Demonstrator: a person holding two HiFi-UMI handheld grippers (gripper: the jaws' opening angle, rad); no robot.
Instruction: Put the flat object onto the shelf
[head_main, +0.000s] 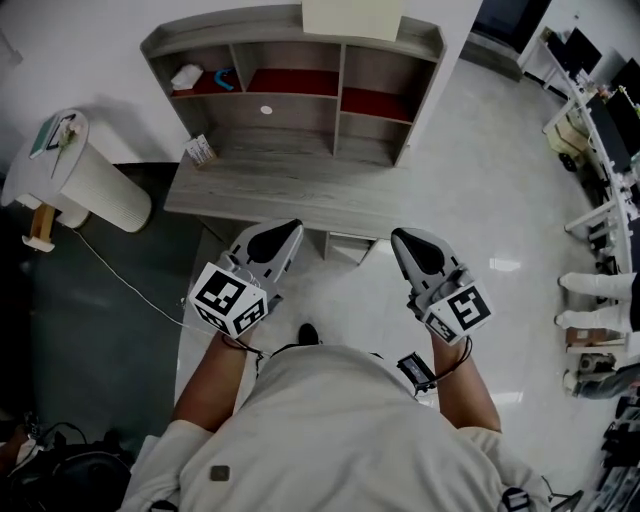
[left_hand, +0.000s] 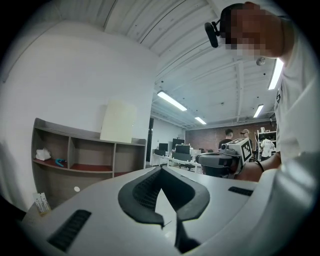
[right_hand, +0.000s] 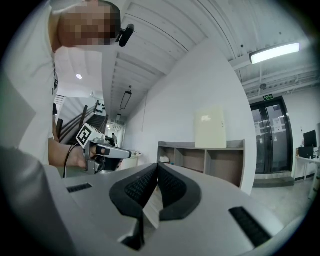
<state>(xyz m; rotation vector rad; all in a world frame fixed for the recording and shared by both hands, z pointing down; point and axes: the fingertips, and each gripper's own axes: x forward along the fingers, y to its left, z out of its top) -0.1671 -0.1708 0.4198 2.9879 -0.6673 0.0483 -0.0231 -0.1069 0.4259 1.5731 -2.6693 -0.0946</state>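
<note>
Head view, pale cream flat panel (head_main: 352, 18) upright atop grey shelf (head_main: 290, 52), left tool (head_main: 295, 227) and right tool (head_main: 398, 235) closed, empty

Glossy pale floor (head_main: 480, 200), white wall (left_hand: 75, 75), ceiling strip lights (left_hand: 171, 101)

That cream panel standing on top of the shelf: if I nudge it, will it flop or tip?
The cream panel stands on edge with straight sides, so probably stiff. It looks thin, so likely light. Upright on the shelf top by the wall, a nudge could tip it forward.
</note>
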